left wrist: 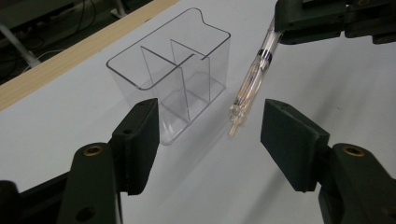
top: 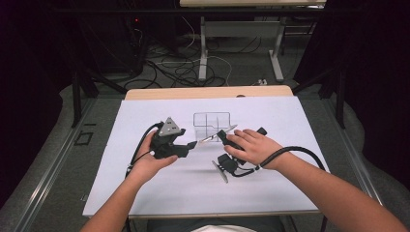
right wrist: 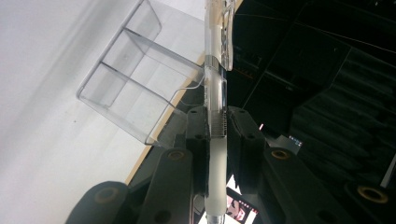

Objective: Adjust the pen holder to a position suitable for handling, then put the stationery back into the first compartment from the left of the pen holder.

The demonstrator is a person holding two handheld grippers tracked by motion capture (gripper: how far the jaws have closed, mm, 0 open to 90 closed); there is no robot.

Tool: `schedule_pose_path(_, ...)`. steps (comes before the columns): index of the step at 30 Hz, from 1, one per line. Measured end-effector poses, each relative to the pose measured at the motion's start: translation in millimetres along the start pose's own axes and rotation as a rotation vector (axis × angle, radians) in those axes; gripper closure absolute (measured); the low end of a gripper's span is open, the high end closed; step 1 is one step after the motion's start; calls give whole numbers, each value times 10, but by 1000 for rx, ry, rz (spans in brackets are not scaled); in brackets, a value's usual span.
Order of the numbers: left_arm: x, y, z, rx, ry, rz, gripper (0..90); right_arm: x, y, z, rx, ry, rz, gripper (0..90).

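A clear pen hangs above the white table, with my right gripper shut on its barrel. In the right gripper view the jaws clamp the pen near its grip. My left gripper is open and faces the pen's tip. In the left gripper view the pen slants down between and beyond my open left gripper, touching neither jaw, while the right gripper holds its upper end. A clear divided organizer stands just behind the pen, with nothing in it.
A white sheet covers the table, with a wooden edge at the far side. Cables trail from both grippers. Beyond the table are desk legs and loose cords on the floor.
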State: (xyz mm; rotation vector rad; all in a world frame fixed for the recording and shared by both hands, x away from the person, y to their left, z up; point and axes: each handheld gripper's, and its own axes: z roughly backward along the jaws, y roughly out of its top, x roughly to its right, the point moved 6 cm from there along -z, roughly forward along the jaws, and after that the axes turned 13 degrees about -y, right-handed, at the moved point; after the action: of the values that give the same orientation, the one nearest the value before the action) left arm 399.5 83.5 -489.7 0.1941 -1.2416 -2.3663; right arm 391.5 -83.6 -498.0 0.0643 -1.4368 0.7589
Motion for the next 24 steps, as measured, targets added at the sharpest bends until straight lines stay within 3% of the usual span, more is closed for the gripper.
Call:
schedule_pose_path(6, 67, 49, -112, -7, -39, -16, 423, -35, 29, 19, 9, 6, 22, 791)
schedule_pose_path(10, 109, 81, -142, -37, -63, -24, 450, -36, 33, 29, 10, 0, 22, 791)
schedule_pose_path(13, 116, 114, -158, -45, -68, -20, 474, -28, 28, 24, 8, 1, 23, 791)
schedule_pose_path(19, 95, 169, -179, -59, -26, -57, 516, -68, 34, 36, -3, 13, 37, 791)
schedule_pose_path(22, 115, 183, -209, -80, -49, -55, 540, -57, 73, 21, 26, -3, 64, 791)
schedule_pose_path(24, 127, 193, -239, -94, -60, -52, 556, -93, 74, 29, 18, -2, 41, 791)
